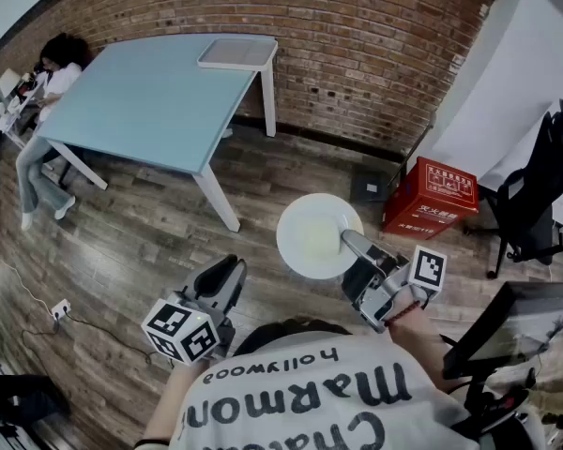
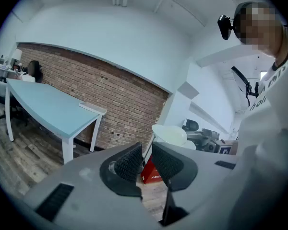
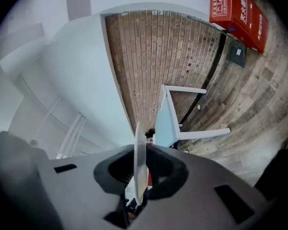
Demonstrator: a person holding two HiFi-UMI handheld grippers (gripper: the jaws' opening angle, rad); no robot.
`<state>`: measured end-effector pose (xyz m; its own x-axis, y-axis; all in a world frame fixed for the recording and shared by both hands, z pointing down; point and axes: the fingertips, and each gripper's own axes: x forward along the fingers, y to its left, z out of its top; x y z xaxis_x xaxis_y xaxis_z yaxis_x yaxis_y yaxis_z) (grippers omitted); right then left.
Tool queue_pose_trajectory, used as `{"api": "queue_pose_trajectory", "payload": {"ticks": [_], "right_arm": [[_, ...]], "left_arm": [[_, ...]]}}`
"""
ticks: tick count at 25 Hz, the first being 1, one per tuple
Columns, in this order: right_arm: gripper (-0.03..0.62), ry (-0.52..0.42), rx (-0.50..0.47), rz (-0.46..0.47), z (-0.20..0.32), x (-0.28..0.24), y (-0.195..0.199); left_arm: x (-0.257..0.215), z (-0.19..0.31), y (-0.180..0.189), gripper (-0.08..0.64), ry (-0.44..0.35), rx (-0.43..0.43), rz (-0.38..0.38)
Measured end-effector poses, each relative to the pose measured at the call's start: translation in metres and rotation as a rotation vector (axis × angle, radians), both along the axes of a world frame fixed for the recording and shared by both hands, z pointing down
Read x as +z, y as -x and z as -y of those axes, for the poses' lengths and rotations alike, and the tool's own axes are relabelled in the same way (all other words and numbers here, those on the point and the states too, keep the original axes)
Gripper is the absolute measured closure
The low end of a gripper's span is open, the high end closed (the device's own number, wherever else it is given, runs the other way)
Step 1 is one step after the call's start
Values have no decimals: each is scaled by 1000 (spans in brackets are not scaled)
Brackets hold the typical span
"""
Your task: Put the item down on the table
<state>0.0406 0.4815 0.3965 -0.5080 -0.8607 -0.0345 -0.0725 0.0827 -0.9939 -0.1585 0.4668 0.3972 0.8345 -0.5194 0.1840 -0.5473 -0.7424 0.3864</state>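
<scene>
A white round plate (image 1: 317, 235) hangs over the wooden floor with my right gripper (image 1: 358, 254) shut on its near rim. From the right gripper view the plate (image 3: 139, 159) appears edge-on, clamped between the two dark pads. My left gripper (image 1: 225, 277) is held low at the left, away from the plate. Its jaws (image 2: 147, 159) stand a narrow gap apart with nothing between them. The light blue table (image 1: 150, 101) stands some way ahead to the left. The left gripper view also catches the plate (image 2: 169, 134) and the table (image 2: 43, 107).
A flat white tray (image 1: 236, 52) lies on the table's far corner. A person (image 1: 49, 82) sits at its left end. A red box (image 1: 430, 198) stands by the brick wall, a black office chair (image 1: 535, 190) at the right, a monitor (image 1: 516, 331) beside me.
</scene>
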Motion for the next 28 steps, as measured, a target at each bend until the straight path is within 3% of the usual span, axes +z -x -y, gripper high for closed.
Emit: {"api": "queue_pose_trajectory", "payload": {"ticks": [12, 21, 28], "right_arm": [[545, -36, 3, 53, 9, -8, 4], [545, -41, -7, 30, 26, -7, 23], [545, -55, 3, -2, 39, -4, 40]], "left_arm": [[-5, 8, 6, 491, -11, 7, 0], [-10, 27, 29, 491, -52, -24, -9], [-12, 39, 44, 514, -78, 17, -18]]}}
